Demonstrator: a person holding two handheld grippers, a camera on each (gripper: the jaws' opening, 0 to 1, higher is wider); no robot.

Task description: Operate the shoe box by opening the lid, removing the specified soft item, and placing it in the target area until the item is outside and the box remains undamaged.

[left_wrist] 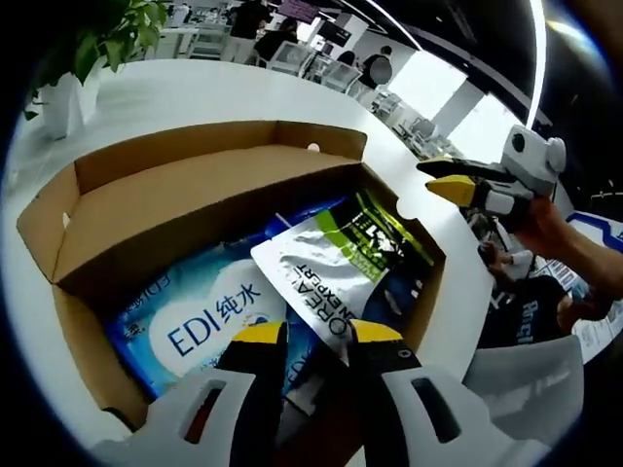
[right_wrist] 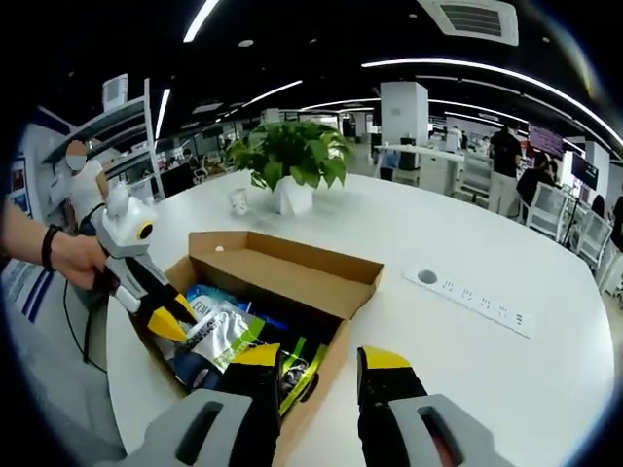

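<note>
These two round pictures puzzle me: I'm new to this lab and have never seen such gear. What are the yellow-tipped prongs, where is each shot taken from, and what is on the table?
No robot is involved: a person holds a two-jaw tool in each hand, and a fisheye camera rides on each. In the left gripper view, the left gripper rises from the bottom, jaws apart over the open cardboard box; the right gripper enters from the right. In the right gripper view, the right gripper hovers at the box's near edge, jaws apart and holding nothing. The left gripper reaches into the box. Inside lie a blue wipes pack and a silver pouch. A potted plant also stands on the white table.
</note>
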